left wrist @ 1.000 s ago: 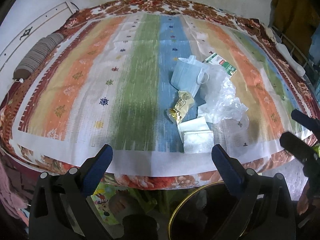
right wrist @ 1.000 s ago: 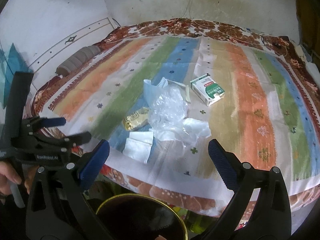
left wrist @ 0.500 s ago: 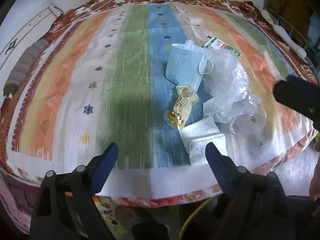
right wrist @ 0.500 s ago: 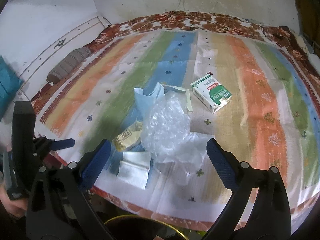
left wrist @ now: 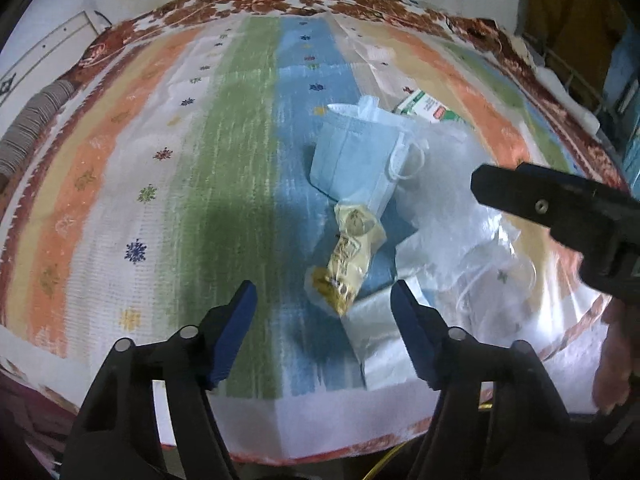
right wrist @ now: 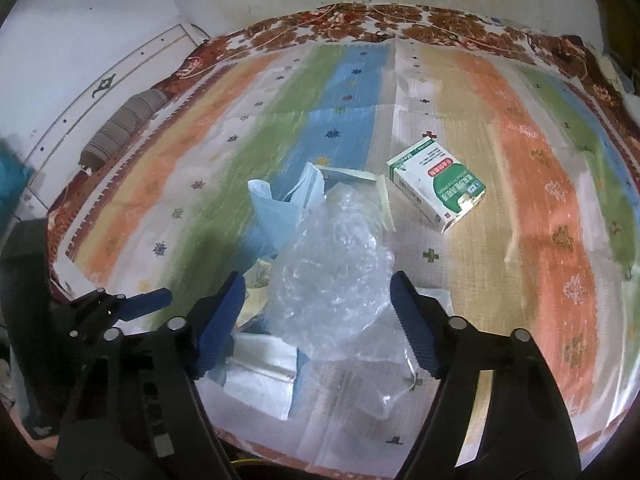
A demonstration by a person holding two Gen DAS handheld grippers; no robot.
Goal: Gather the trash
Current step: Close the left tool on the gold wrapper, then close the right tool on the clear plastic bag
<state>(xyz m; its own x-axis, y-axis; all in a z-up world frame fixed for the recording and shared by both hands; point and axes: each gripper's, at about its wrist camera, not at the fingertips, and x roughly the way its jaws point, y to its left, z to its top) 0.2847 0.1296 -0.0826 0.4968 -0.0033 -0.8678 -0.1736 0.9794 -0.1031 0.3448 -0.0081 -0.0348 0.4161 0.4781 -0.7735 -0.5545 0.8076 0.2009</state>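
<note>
A pile of trash lies on the striped bedspread (left wrist: 240, 168): a blue face mask (left wrist: 356, 156), a yellow wrapper (left wrist: 348, 264), white paper packets (left wrist: 380, 340), crumpled clear plastic (right wrist: 332, 280) and a green-and-white carton (right wrist: 438, 188). My left gripper (left wrist: 324, 320) is open and empty, just short of the yellow wrapper. My right gripper (right wrist: 316, 308) is open and empty, its jaws on either side of the clear plastic. The right gripper's body also shows in the left wrist view (left wrist: 560, 216).
A striped bolster (right wrist: 124, 132) lies at the bed's far left by the wall. A yellow rim (left wrist: 384, 468) of a bin shows below the bed's near edge. A floral border (right wrist: 400, 28) runs round the bed.
Both grippers have moved forward over the bed's near edge toward the trash pile. The bin has almost dropped out of view. Both stay open.
</note>
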